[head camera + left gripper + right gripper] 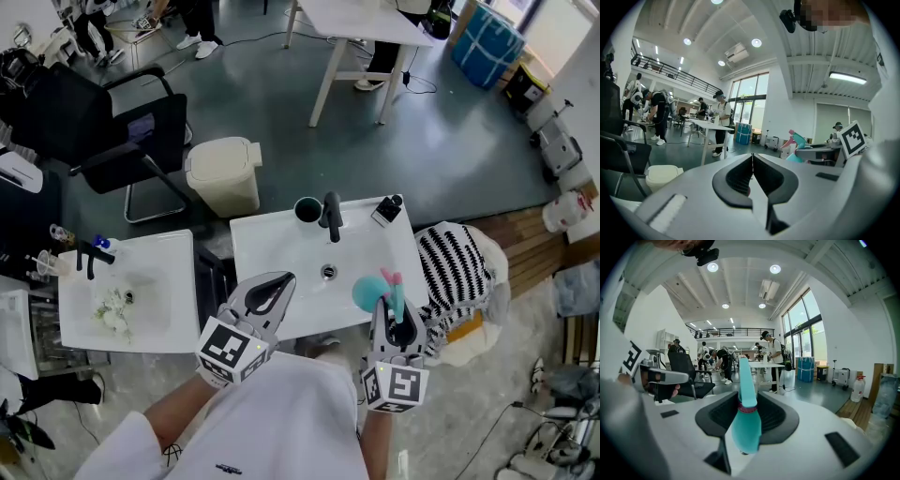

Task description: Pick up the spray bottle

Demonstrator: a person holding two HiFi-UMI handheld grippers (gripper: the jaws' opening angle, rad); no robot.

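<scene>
The right gripper (394, 317) has its jaws clamped on the teal plastic spray bottle (369, 292) with the pink trigger, pinching it at the narrow neck; the rounded body hangs between the dark pads (717, 414). The bottle is over the front right part of the white sink tabletop (281, 246), nearer the person than the black faucet (332, 217). The left gripper (273, 289) is beside it over the sink's front edge, its jaws pressed together with nothing between them.
</scene>
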